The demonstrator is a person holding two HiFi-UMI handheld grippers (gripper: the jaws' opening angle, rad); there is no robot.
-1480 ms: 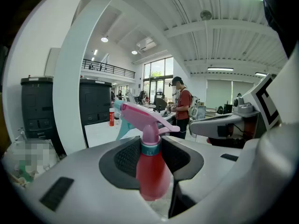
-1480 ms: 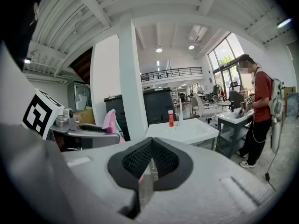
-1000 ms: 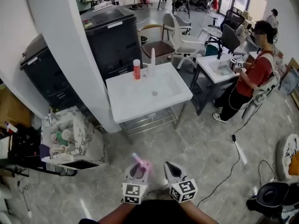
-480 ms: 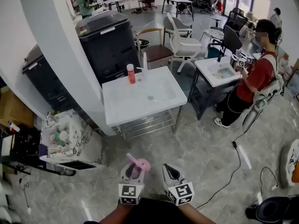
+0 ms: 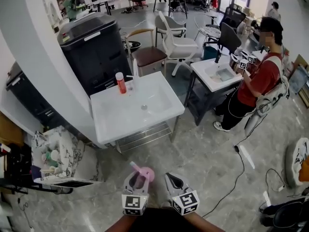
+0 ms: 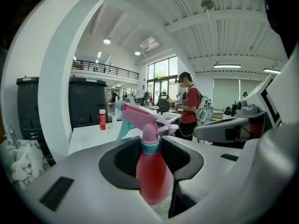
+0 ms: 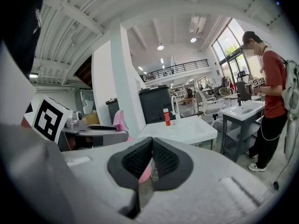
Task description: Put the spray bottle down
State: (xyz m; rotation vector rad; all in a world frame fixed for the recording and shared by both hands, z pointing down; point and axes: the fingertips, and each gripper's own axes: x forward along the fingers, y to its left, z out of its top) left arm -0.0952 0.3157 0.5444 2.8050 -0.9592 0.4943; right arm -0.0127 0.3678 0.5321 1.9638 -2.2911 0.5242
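Spray bottle [image 6: 150, 171] upright in left gripper [image 5: 138, 179], nozzle aimed fwd-left

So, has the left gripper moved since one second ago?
Yes. The left gripper, holding the spray bottle, is now closer to the white sink.

Head view: only the pink trigger head of the spray bottle [image 5: 144, 171] clears the left tool [image 5: 137, 179]; the body is hidden behind it. In the left gripper view, the bottle's base drops out of sight between the jaws. The right gripper view catches mere pink slivers of it. The holder's forearms [image 5: 118, 224] are cut off by the bottom edge. On the white desk [image 5: 130, 116], the red bottle [image 5: 120, 82] carries a label too small to read.
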